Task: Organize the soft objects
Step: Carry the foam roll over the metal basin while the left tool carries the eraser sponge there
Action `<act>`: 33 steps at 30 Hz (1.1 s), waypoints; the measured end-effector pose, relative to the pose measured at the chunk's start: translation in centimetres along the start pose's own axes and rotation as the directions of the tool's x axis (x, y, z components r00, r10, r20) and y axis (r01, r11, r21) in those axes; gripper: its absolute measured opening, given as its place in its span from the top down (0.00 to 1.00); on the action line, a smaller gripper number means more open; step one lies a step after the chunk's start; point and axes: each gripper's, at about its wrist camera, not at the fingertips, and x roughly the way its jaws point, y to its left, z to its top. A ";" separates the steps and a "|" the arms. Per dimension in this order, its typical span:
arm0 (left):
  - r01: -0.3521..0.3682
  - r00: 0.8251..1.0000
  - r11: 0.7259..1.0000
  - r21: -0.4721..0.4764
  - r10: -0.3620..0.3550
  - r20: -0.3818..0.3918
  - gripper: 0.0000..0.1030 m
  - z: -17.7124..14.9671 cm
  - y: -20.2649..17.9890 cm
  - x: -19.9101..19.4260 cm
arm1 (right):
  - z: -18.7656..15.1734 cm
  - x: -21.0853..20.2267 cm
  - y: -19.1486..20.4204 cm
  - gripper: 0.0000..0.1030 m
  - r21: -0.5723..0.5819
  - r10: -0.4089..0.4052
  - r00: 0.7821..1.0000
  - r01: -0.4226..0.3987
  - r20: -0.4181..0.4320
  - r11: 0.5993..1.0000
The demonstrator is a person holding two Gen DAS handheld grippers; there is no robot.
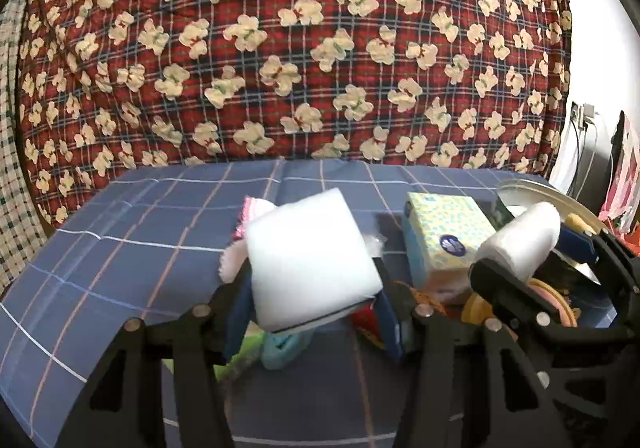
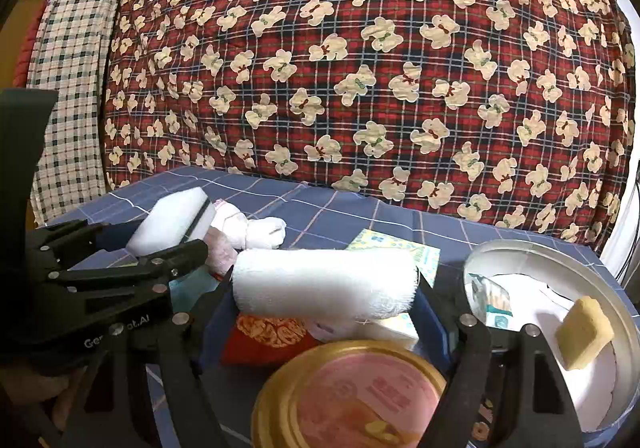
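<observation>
My left gripper (image 1: 314, 304) is shut on a white sponge block (image 1: 310, 256) with a dark underside, held above the blue checked table. The block also shows at the left of the right wrist view (image 2: 172, 224). My right gripper (image 2: 324, 288) is shut on a rolled white towel (image 2: 324, 284), held crosswise above the table; the roll shows in the left wrist view (image 1: 520, 244). A white and pink plush toy (image 2: 256, 232) lies behind the sponge. A yellow sponge (image 2: 584, 332) lies in the round tin (image 2: 536, 248).
A patterned tissue box (image 1: 444, 236) stands mid-table. A gold-rimmed pink lid (image 2: 360, 396) lies below the towel, beside a red and gold pouch (image 2: 268, 336). A teal soft item (image 1: 284, 348) lies under the left gripper. A red bear-print quilt (image 2: 360, 67) hangs behind.
</observation>
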 end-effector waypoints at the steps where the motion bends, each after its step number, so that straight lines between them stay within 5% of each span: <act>1: 0.005 1.000 1.000 0.005 -0.005 0.002 0.48 0.1 -0.3 -0.1 | -0.1 -0.2 -0.2 0.22 0.003 0.001 1.000 -0.001 0.001 1.000; 11: 0.140 0.990 0.989 0.056 -0.140 -0.019 0.47 3.4 -5.3 -0.6 | 1.2 -3.1 -4.5 0.22 0.050 -0.026 0.999 0.024 0.025 0.998; 19: 0.321 0.937 0.946 0.047 -0.310 -0.158 0.48 6.6 -11.7 1.2 | 1.1 -4.0 -11.6 0.22 0.118 -0.131 0.991 0.133 -0.021 0.984; 33: 0.358 0.903 0.919 0.164 -0.296 -0.312 0.47 7.1 -21.4 4.1 | -2.7 -3.8 -20.7 0.22 0.208 -0.171 0.957 0.221 -0.233 0.953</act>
